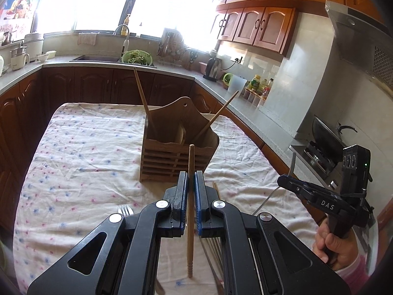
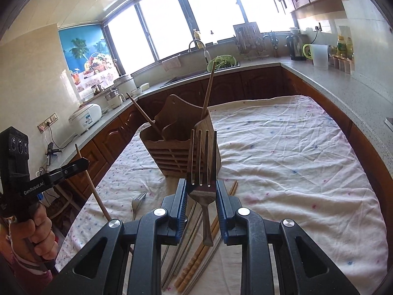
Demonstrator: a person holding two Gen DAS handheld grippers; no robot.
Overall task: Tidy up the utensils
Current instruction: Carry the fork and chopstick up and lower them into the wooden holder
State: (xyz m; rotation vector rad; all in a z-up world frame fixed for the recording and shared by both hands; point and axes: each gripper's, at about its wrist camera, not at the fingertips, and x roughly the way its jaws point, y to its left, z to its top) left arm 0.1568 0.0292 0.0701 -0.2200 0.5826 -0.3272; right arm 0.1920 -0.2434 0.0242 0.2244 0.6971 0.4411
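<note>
Chopstick is sitting clamped upright in the left gripper, while the right gripper is pinching a steel fork by its neck, tines up, both held above the cloth just short of the wooden holder. Each piece is probably best carried over its own compartment, tipped handle-down clear of the two chopsticks already leaning there, and released only once its lower end is inside. Loose chopsticks and another fork are lying on the cloth below.

Both grippers are black with blue pads on the fingers and round silver screws on top. The right gripper says "DAS" in white, the left gripper says "GenRobot.AI". The person wears pink sleeves.
</note>
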